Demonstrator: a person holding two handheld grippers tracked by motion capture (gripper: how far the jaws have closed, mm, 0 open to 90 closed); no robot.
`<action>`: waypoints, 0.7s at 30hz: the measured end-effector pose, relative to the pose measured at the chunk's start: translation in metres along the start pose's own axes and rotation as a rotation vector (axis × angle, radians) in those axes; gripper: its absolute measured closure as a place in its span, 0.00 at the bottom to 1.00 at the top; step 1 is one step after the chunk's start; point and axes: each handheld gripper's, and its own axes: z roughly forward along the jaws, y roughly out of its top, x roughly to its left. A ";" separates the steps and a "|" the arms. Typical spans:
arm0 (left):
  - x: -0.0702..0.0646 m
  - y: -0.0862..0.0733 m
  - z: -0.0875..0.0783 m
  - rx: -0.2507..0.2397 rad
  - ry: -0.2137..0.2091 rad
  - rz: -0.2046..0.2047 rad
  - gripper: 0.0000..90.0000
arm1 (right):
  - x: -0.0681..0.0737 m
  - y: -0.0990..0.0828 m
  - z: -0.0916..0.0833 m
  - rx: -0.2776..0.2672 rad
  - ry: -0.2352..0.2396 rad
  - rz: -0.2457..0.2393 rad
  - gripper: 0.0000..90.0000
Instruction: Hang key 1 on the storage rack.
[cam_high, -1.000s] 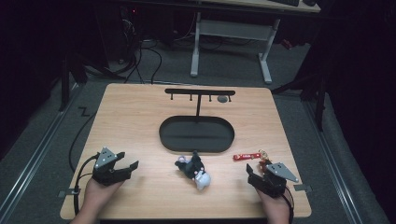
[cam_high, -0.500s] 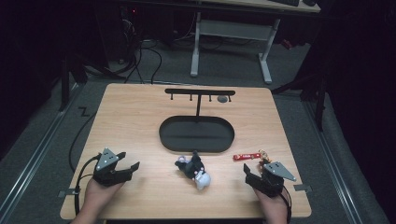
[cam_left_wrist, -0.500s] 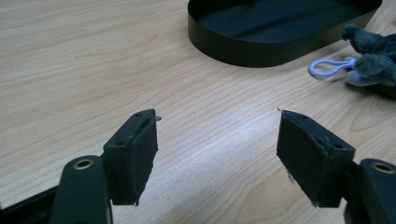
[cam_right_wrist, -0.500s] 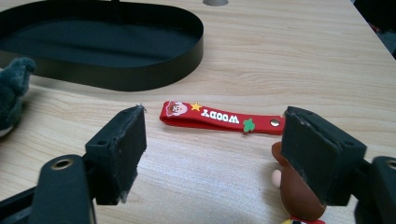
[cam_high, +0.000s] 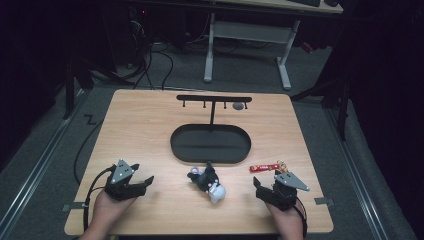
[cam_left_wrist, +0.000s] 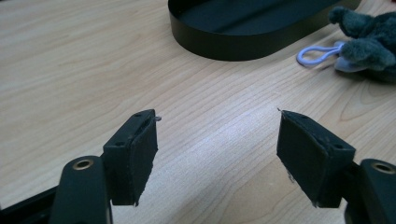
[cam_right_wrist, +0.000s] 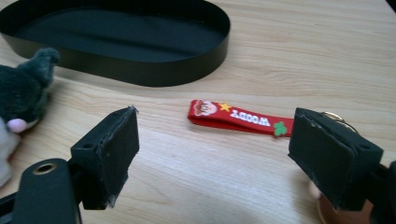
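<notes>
Wooden table (cam_high: 150, 125): red strap's (cam_right_wrist: 233, 118) lettering reads from right gripper (cam_right_wrist: 219, 154) view.

Desk (cam_high: 140, 125): left and right flanks bare wood. Centre: oval tray (cam_high: 210, 144) with hanger stand (cam_high: 213, 99). Near edge: plush toy (cam_high: 207, 181), red strap (cam_high: 264, 167) just beside right tool (cam_high: 264, 189).

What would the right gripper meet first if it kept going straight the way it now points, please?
Most likely the red strap, lying on the table just ahead of the open right gripper; the black tray sits beyond it.
</notes>
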 end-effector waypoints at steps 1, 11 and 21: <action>-0.001 0.001 -0.001 -0.001 0.005 0.010 0.32 | 0.002 0.001 0.000 0.001 0.007 -0.001 0.17; 0.003 -0.002 0.005 -0.031 -0.061 -0.027 0.27 | 0.016 0.014 0.003 0.024 0.023 -0.038 0.16; -0.003 -0.003 0.012 0.009 -0.055 0.037 0.27 | 0.016 0.004 0.011 0.107 0.020 0.010 0.17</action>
